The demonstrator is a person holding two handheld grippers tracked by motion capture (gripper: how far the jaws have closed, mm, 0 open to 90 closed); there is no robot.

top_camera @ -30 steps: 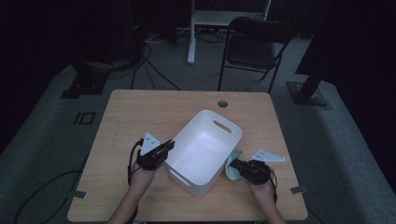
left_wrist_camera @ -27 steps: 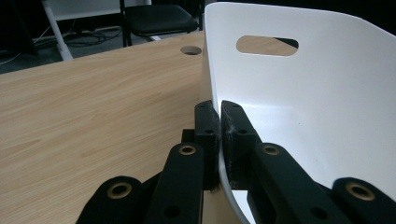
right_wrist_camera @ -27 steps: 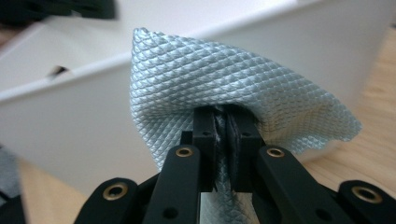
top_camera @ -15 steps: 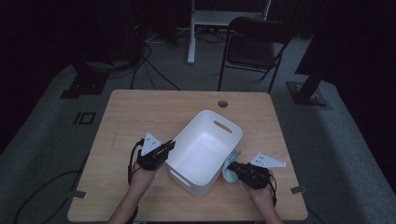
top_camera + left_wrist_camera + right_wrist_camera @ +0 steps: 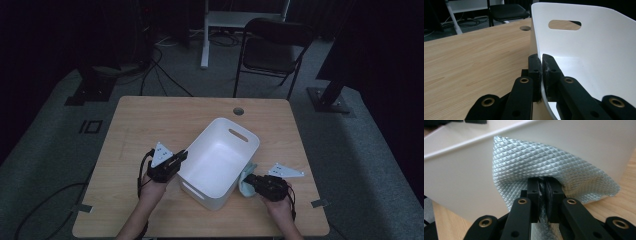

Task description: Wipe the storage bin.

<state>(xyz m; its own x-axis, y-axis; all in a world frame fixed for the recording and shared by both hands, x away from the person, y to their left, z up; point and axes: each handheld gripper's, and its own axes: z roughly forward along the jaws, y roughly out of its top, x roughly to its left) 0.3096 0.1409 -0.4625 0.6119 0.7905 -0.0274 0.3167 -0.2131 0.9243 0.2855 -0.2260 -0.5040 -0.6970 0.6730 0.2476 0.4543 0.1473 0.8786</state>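
A white plastic bin [image 5: 220, 160] with slot handles stands slantwise on the wooden table [image 5: 150, 125]. My left gripper [image 5: 181, 156] is shut on the bin's left rim [image 5: 537, 50], one jaw inside the wall and one outside. My right gripper [image 5: 250, 180] is shut on a pale blue quilted cloth [image 5: 246, 179], which presses against the bin's right outer wall [image 5: 461, 165]. In the right gripper view the cloth [image 5: 544, 162] bunches up over the jaws and rests on the table at the right.
A round cable hole [image 5: 238, 110] lies in the table beyond the bin. A black folding chair [image 5: 272, 50] and a white stand [image 5: 205, 30] are behind the table. Cables trail on the grey floor at the left.
My right gripper has slid the cloth a little along the bin's right wall toward the near corner. The left gripper and the bin have stayed in place.
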